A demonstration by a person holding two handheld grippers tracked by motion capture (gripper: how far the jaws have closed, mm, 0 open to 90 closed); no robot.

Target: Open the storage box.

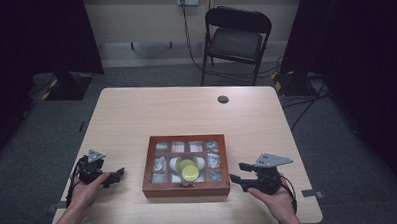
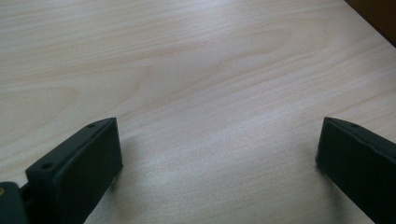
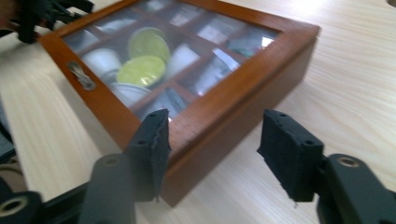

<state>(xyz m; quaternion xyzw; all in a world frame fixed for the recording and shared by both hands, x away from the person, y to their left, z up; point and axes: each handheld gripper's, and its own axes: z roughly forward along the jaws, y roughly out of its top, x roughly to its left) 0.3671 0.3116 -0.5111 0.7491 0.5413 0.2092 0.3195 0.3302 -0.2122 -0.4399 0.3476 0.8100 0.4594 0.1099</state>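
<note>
one wooden box point(image 1: 186, 187) with a windowed lid sits closed on the tabletop point(image 1: 151, 111); two yellow-green capsule lids point(image 3: 141, 70) show through its glass. the left gripper point(image 1: 114, 176) rests left of the box, the right gripper point(image 1: 237, 172) just right of it; both have jaws spread and empty.

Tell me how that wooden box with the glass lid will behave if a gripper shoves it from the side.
The wooden box sits low and wide, so it will probably slide, not tip. Its glass lid looks fragile. The capsules inside may rattle.
</note>
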